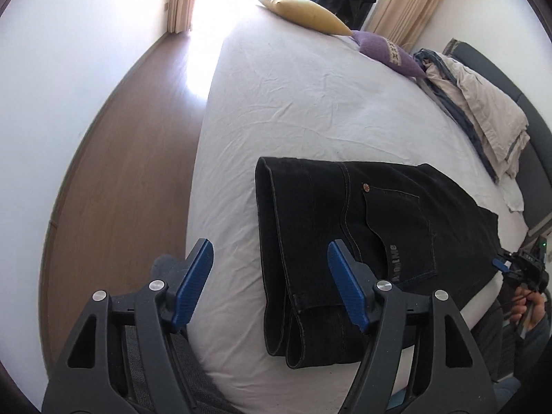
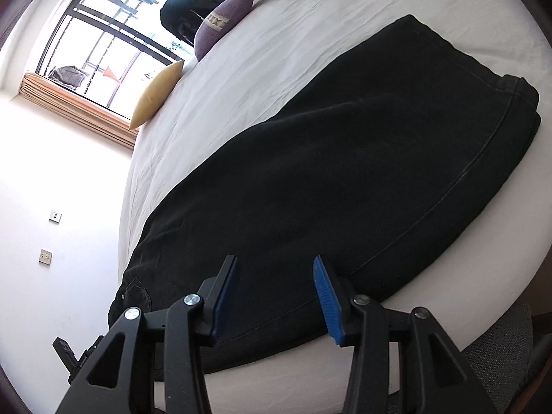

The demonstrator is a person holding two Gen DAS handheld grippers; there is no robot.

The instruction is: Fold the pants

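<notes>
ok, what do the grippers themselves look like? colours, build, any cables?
Both match. The left gripper and right gripper have black plastic linkage arms with triangular cut-outs and round silver pivot bolts. Each finger ends in a flat blue ribbed pad. In the left view the right unit shows a green light, thin dark cables, and a bare hand with a grey sleeve. No markings readable.

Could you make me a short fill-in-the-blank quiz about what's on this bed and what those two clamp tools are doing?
1. The folded black denim pants lie on a bed with a ____ sheet.
2. The left gripper has its blue-padded fingers ____, gripping nothing.
3. Beside the plain yellow pillow lies a ____ knitted cushion.
4. The right gripper hovers over the pants with fingers ____.

Missing words: white; open; purple; open
</notes>
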